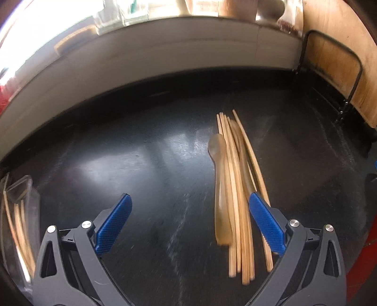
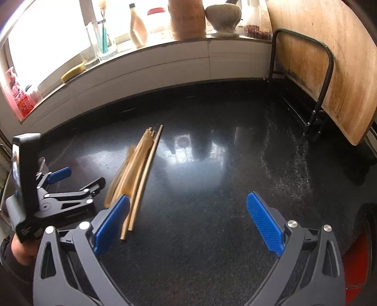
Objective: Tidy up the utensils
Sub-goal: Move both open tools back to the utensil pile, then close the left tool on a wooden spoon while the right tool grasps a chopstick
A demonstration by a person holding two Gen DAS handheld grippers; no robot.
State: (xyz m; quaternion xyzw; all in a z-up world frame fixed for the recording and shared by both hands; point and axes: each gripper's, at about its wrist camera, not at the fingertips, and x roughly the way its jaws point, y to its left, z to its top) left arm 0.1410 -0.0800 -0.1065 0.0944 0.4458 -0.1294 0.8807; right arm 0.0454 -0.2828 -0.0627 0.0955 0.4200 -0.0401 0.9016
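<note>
A bundle of several wooden chopsticks (image 1: 238, 200) lies on the black countertop (image 1: 153, 164) with a translucent amber spoon (image 1: 220, 188) along its left side. My left gripper (image 1: 189, 226) is open and empty, the bundle just inside its right finger. In the right wrist view the chopsticks (image 2: 141, 179) and spoon (image 2: 117, 183) lie left of centre. My right gripper (image 2: 188, 226) is open and empty, its left finger beside the bundle's near ends. The left gripper (image 2: 75, 181) shows there at the left, open. A clear container (image 1: 21, 211) holding chopsticks stands at the far left.
A white tiled ledge (image 2: 165, 66) runs along the back with bottles, a jar and a mortar (image 2: 223, 16). A wooden board (image 2: 329, 70) leans on a black metal rack (image 2: 306, 82) at the right. A red object (image 2: 355, 263) is at the lower right.
</note>
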